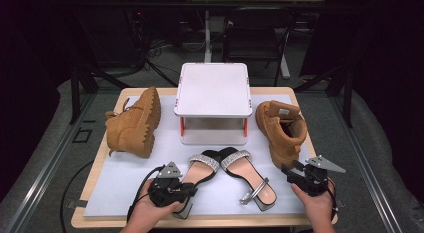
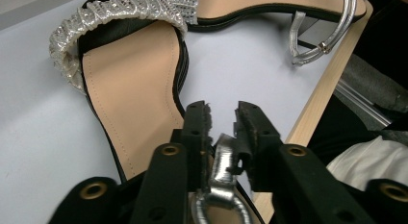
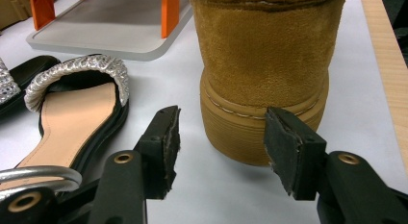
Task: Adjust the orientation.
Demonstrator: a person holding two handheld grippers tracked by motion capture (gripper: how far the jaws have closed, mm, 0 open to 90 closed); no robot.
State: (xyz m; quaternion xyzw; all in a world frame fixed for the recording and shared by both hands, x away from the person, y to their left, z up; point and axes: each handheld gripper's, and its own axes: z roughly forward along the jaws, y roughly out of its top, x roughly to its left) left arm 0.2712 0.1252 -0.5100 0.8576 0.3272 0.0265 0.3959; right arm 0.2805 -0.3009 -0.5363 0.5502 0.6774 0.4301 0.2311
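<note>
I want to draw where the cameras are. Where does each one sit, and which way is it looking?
High view: above the table's near side, looking forward and down at the white shelf; both hands hold grippers.
Left gripper view: rides the left gripper, looking along its jaws at the left sandal, its silver strap between them.
Right gripper view: rides the right gripper, facing the right boot.
Shared: both gripper views show a sandal.

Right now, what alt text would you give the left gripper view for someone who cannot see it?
Two black tongs straddle a sandal's silver strap, slightly parted around it. Beyond them the sandal's tan insole and sparkly toe band lie on a white table, with a second sandal behind.
</note>
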